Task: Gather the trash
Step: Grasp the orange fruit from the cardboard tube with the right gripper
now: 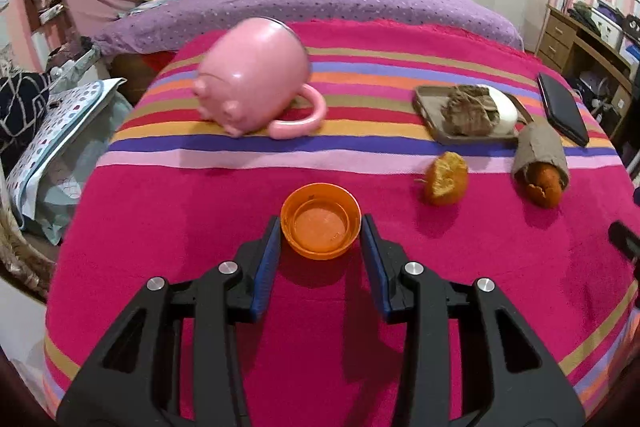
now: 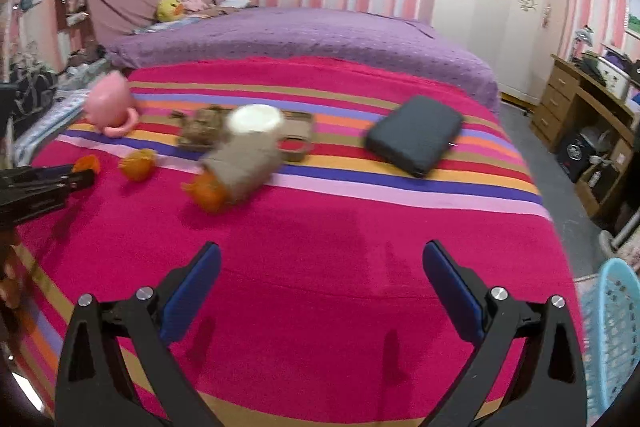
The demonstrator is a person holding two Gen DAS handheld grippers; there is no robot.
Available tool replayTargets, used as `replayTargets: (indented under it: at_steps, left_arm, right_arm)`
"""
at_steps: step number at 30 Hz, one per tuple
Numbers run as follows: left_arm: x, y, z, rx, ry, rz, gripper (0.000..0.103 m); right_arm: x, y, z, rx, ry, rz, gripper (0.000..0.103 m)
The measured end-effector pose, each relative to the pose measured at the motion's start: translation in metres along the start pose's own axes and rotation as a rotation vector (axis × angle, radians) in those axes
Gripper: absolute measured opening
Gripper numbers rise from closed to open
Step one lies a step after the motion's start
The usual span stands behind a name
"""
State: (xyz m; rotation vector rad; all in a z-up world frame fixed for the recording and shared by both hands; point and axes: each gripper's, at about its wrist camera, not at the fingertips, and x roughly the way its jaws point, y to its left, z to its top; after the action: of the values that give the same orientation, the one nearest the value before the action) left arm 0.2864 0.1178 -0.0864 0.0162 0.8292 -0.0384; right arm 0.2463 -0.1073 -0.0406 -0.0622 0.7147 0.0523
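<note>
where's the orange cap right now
In the left wrist view the orange cap lies open side up on the striped blanket, between the left tool's fingers, left of the orange peel.

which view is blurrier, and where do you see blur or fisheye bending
Right wrist view is blurrier: the paper cup and orange peel smear, though the right gripper stays sharp. Left wrist view is crisp on the orange lid; only the pink mug is soft. Both bend at the rim.
</note>
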Motion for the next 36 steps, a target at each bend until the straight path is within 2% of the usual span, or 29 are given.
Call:
replayTargets:
  at_steps: [3,5,8,12,15,18,19,20,26,36]
  left_arm:
    - [-0.002,0.004,0.001,-0.003,-0.008,0.002,0.039]
    - [-0.006,0.005,0.001,0.000,-0.015,0.005,0.039]
    - [-0.011,0.008,0.004,-0.009,-0.025,-0.008,0.039]
    - [-0.018,0.009,0.006,-0.014,-0.045,-0.011,0.039]
    - [-0.020,0.010,0.007,-0.037,-0.043,-0.019,0.039]
    - [-0.021,0.010,0.007,-0.043,-0.044,-0.016,0.039]
    - [-0.022,0.009,0.007,-0.042,-0.046,-0.018,0.039]
    - [-0.022,0.008,0.007,-0.041,-0.047,-0.020,0.039]
    - [-0.023,0.003,0.008,-0.030,-0.051,-0.019,0.039]
    - [-0.040,-0.024,0.013,-0.020,-0.084,-0.051,0.039]
  right_arm:
    - [0.008,0.022,0.002,-0.021,0.022,0.023,0.091]
    - [0.017,0.030,0.005,0.002,0.053,0.059,0.068]
    - [0.027,0.046,0.009,0.017,0.083,0.112,0.053]
    - [0.035,0.065,0.016,0.001,0.088,0.112,0.050]
    - [0.048,0.070,0.023,0.005,0.103,0.087,0.044]
    - [0.055,0.067,0.028,0.012,0.100,0.070,0.035]
    - [0.057,0.065,0.030,0.006,0.101,0.063,0.027]
    - [0.058,0.062,0.030,0.005,0.097,0.062,0.024]
    - [0.045,0.034,0.024,-0.003,0.081,0.106,0.014]
    - [0.008,-0.006,0.000,-0.062,0.059,0.107,0.014]
